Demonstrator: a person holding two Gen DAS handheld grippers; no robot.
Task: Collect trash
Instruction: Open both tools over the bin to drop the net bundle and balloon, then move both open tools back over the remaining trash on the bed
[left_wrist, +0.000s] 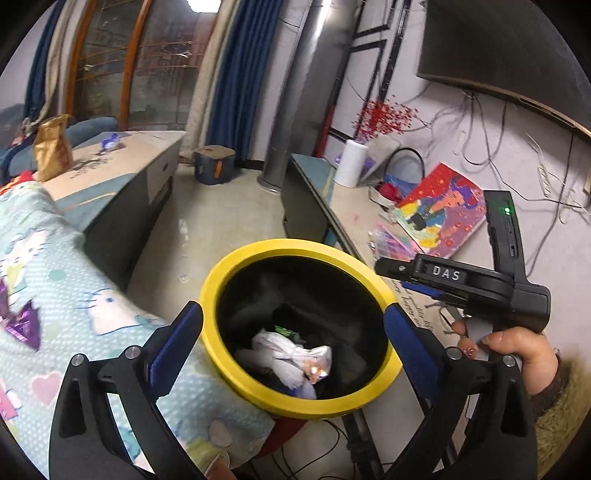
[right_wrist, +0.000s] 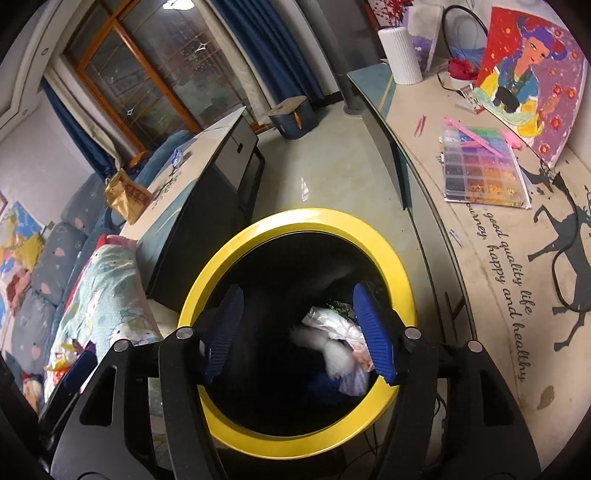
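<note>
Hovering over yellow-rimmed bin (left_wrist: 236, 266) | left claw (left_wrist: 293, 325) spread wide, empty | right claw (right_wrist: 299, 328) parted, empty

Below both grippers, the bin (right_wrist: 295, 430) has a glossy yellow plastic rim and dark liner. Crumpled white paper and shiny plastic wrap (left_wrist: 291, 354) lie inside. The left pads (left_wrist: 176, 345) are ribbed blue rubber on matt black plastic.
</note>
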